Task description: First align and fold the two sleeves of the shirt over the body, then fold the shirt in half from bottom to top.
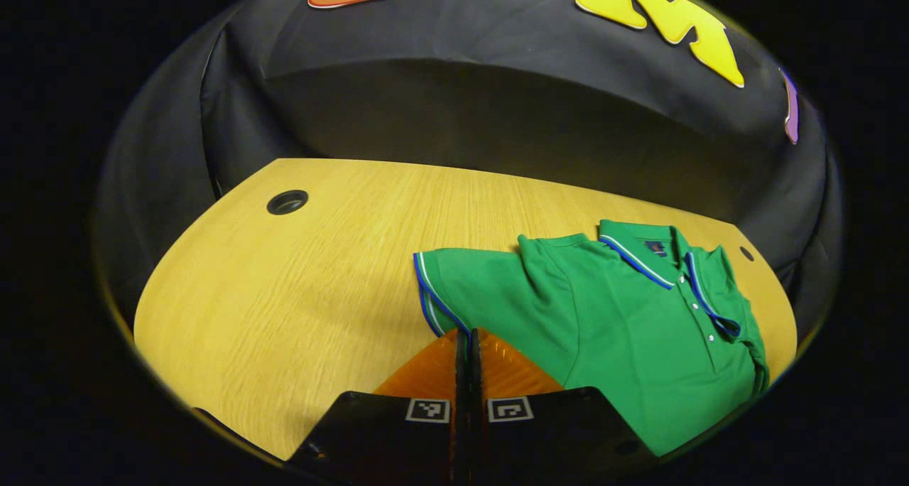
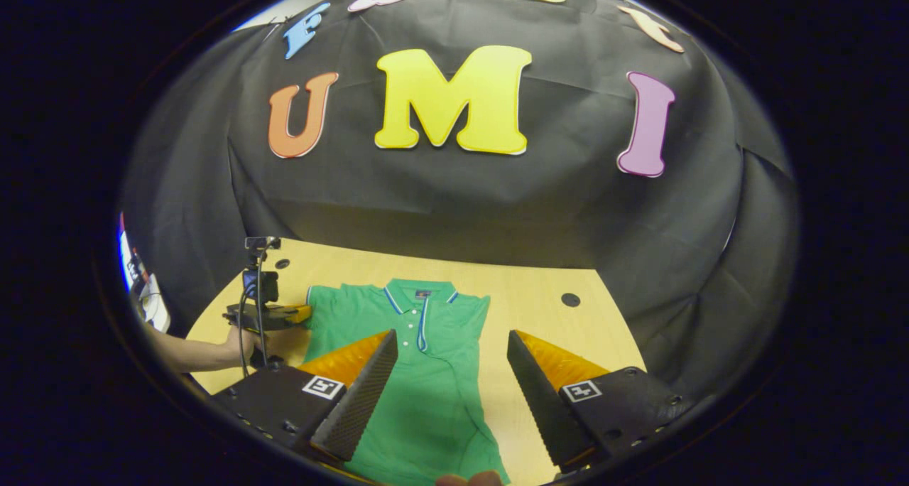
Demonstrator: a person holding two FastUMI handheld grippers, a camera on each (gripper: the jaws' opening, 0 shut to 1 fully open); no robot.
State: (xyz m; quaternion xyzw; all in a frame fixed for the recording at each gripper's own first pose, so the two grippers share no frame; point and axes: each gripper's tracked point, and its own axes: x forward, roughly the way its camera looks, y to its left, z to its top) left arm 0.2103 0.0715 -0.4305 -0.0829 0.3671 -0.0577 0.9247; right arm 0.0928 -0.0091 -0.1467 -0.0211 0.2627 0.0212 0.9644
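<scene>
A green polo shirt (image 1: 625,330) with blue and white trim lies face up on the wooden table (image 1: 284,294), collar away from me. Its left sleeve (image 1: 469,280) is spread out flat toward the table's middle. My left gripper (image 1: 469,333) is shut, its tips pinching the lower corner of that sleeve's cuff. The far sleeve lies folded in over the body. In the right gripper view the shirt (image 2: 426,372) sits ahead, and my right gripper (image 2: 452,334) hangs open above its lower body, holding nothing. The left gripper (image 2: 280,315) shows there at the sleeve (image 2: 323,315), held by a hand (image 2: 241,344).
The table has a round cable hole (image 1: 287,202) at the far left and another (image 2: 570,300) at the far right. Bare wood (image 2: 554,330) lies to the right of the shirt. Black cloth walls close in behind the table.
</scene>
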